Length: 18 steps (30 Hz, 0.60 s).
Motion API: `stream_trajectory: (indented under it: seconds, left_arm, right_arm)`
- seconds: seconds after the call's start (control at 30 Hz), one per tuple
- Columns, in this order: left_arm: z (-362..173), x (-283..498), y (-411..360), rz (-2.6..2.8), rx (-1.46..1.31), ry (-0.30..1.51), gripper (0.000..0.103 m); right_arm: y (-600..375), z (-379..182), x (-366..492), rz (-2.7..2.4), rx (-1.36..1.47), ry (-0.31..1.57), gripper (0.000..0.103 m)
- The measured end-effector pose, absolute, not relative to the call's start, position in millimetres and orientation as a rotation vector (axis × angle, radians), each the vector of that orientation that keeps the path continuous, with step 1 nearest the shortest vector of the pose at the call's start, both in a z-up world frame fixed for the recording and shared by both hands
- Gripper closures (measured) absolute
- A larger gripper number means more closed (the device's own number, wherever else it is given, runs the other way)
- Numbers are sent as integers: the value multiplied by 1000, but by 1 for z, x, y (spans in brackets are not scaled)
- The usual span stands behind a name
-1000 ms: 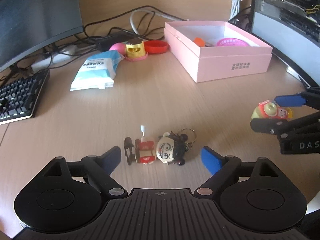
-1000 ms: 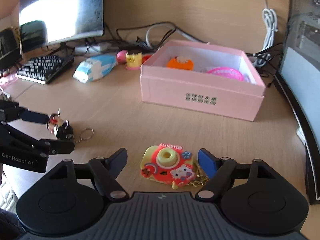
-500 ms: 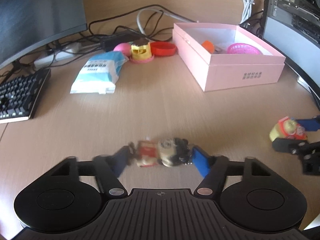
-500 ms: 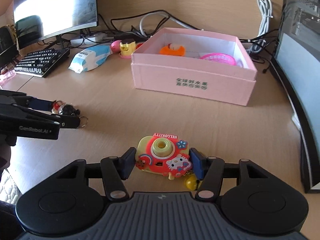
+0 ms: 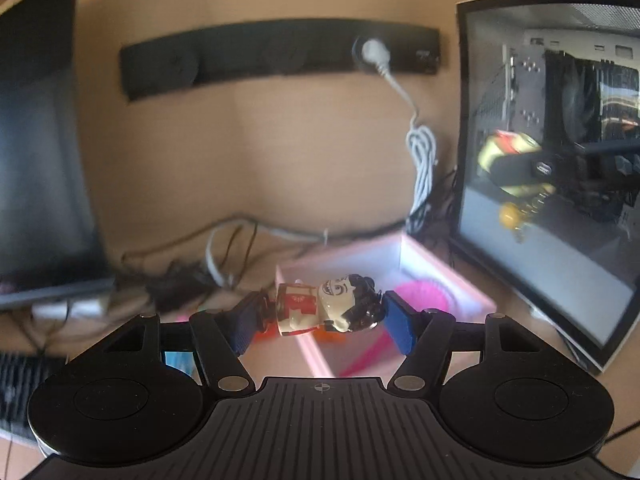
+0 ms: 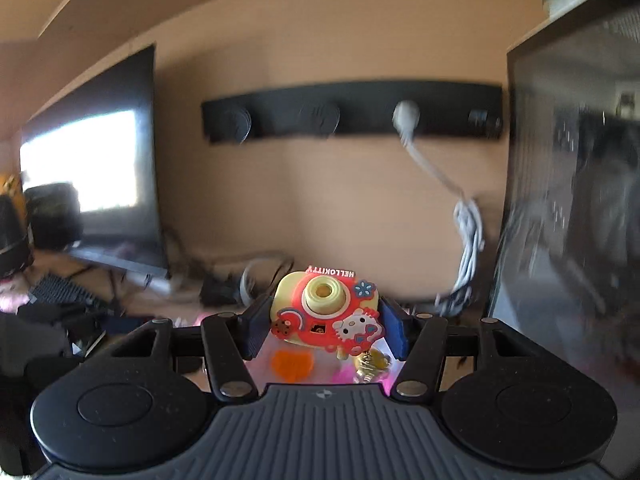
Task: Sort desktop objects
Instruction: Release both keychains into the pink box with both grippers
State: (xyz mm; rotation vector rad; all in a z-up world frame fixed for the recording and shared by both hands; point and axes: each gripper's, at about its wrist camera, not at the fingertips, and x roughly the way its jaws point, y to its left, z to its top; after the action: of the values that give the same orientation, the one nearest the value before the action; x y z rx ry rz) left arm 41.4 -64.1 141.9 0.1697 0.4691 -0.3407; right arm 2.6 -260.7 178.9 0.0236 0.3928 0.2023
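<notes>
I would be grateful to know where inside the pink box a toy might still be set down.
The pink cardboard box shows bare white floor along its far wall. Its near part is crowded: a pink round basket and an orange toy.

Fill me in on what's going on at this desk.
A person is sorting desk toys with a pair of handheld tongs. The left tongs grip a small figure keychain; the right tongs grip a toy camera keychain. Both are held in the air above the open pink box.
</notes>
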Motion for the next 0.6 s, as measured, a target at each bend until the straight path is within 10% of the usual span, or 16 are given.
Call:
stream_trajectory:
  seconds: [0.43, 0.6]
  left_arm:
    - [112, 122, -104, -450, 205, 551, 31]
    - [88, 123, -96, -470, 164, 616, 13]
  right_arm:
    - [-272, 135, 111, 131, 148, 523, 45]
    - [-274, 114, 125, 113, 163, 604, 38]
